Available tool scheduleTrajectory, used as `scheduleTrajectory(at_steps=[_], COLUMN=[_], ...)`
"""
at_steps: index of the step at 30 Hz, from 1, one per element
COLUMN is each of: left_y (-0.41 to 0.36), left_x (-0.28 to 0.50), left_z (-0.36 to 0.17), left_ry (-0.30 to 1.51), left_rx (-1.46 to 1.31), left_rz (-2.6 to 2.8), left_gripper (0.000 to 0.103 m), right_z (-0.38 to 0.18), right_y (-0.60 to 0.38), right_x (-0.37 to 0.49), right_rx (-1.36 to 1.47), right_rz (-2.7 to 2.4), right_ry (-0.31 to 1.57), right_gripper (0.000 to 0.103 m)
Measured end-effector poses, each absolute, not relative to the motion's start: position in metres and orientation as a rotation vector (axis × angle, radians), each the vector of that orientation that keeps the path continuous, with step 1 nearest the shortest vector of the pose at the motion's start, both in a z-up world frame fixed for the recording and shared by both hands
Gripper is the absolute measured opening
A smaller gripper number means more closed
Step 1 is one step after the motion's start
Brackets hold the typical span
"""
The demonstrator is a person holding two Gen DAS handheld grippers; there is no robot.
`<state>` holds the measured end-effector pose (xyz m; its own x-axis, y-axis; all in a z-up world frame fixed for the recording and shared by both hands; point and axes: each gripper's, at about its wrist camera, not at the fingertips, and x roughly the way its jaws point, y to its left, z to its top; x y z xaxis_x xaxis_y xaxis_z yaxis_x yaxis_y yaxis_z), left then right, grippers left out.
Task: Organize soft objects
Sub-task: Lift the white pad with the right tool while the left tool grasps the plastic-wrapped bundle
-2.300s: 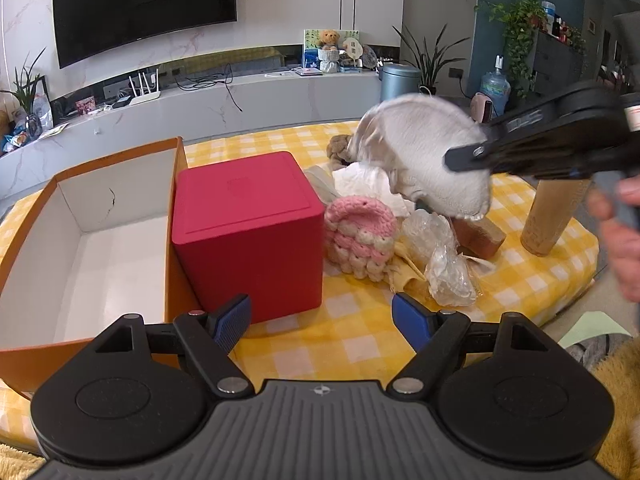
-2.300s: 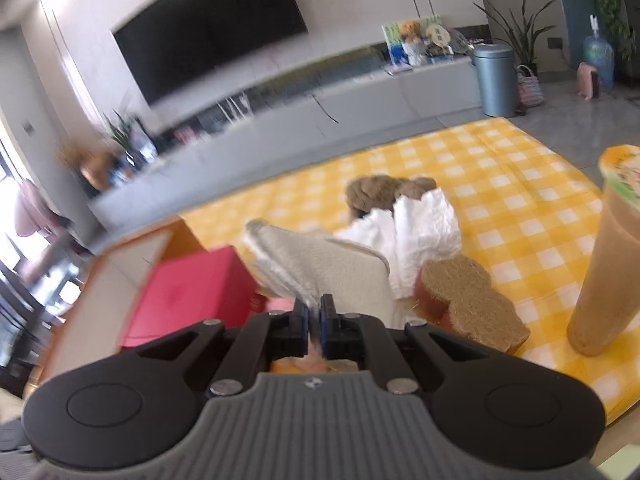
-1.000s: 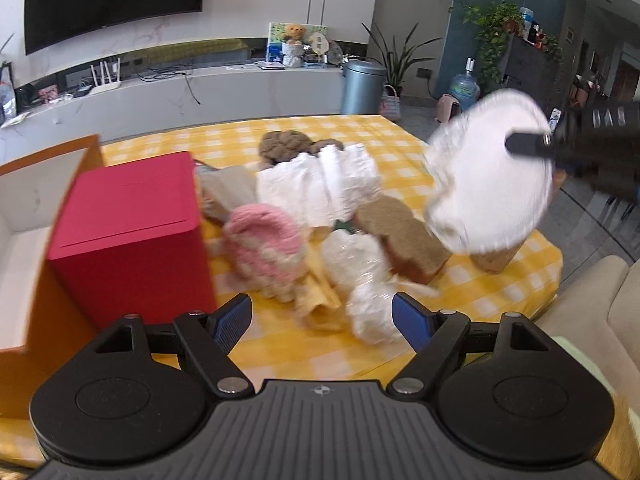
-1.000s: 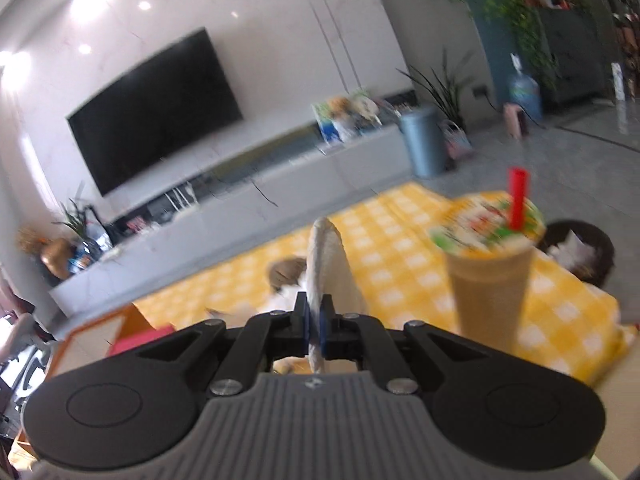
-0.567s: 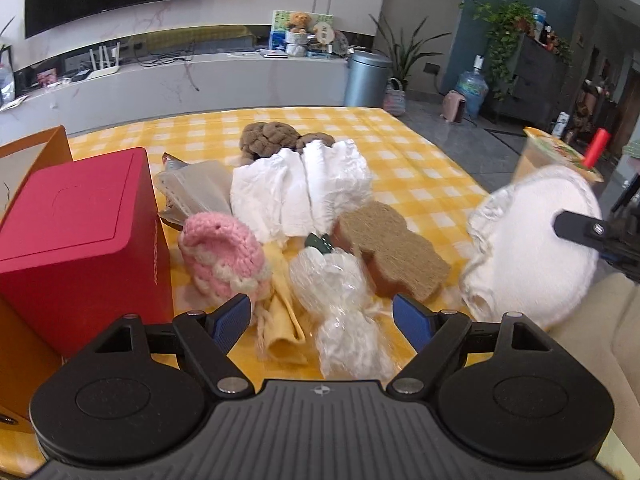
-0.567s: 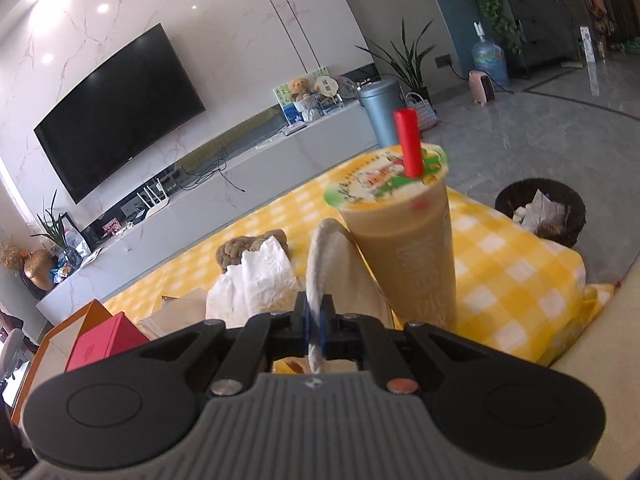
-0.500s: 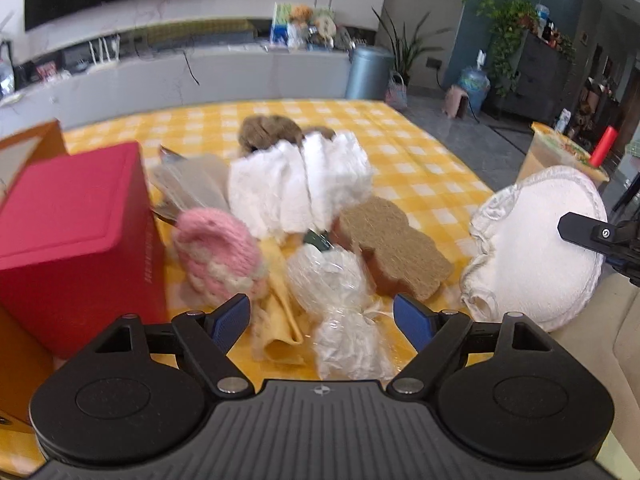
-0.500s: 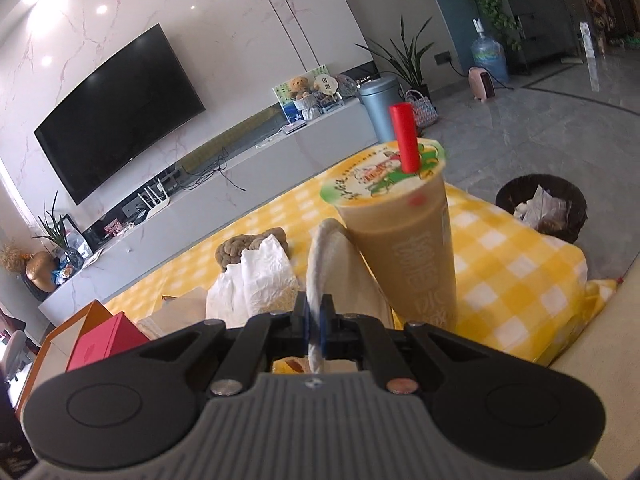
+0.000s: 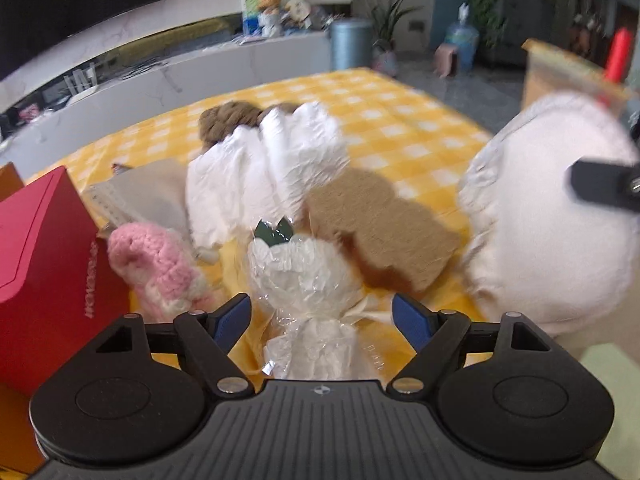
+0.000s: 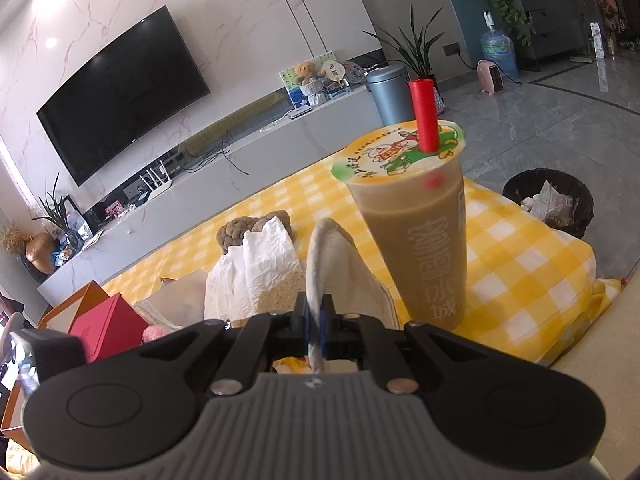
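My left gripper (image 9: pixel 320 314) hangs low over a pile of soft things on the yellow checked table (image 9: pixel 400 120). Its jaws are wide and closing, with a cellophane-wrapped white bundle (image 9: pixel 304 268) between the blue pads, which do not press on it. Around the bundle lie a pink crochet piece (image 9: pixel 156 260), a brown bread-shaped sponge (image 9: pixel 376 220), a crumpled white cloth (image 9: pixel 260 176) and a brown knitted lump (image 9: pixel 228 118). My right gripper (image 10: pixel 315 320) is shut on the rim of a round white pad (image 10: pixel 344 264), which appears at the right in the left wrist view (image 9: pixel 548 216).
A red box (image 9: pixel 44 248) stands at the left with an orange carton's edge (image 9: pixel 8 176) behind it. A tall milk tea cup (image 10: pixel 416 232) with a red straw stands just right of the held pad, near the table's edge. A beige cloth (image 9: pixel 148 192) lies behind the pink piece.
My left gripper has moved forward and down onto the pile, so the cellophane bundle now sits between its fingers. The right gripper lowered the white pad beside the cup, then held still.
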<state>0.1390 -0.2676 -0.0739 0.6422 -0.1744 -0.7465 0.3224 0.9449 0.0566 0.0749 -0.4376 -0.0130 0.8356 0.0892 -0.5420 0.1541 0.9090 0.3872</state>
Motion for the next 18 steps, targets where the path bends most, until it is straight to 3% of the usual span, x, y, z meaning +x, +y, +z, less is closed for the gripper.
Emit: scheduleTrajectory(at_steps=[4, 9, 18], left_y=[-0.264, -0.259, -0.248], left_x=[0.145, 0.152, 0.135], left_z=[-0.080, -0.086, -0.064], left_ry=[0.841, 0.913, 0.912], left_rx=[0.182, 0.148, 0.100], left_rz=[-0.271, -0.273, -0.365], left_gripper=[0.088, 0.058, 0.054], right_z=[-0.013, -0.013, -0.012], right_y=[-0.436, -0.434, -0.433], right_x=[0.076, 0.077, 0.077], right_rx=[0.429, 0.422, 0.423], right_rz=[-0.035, -0.034, -0.033], right_ry=[0.588, 0.591, 0.589], right_gripper=[0.002, 0.002, 0.002])
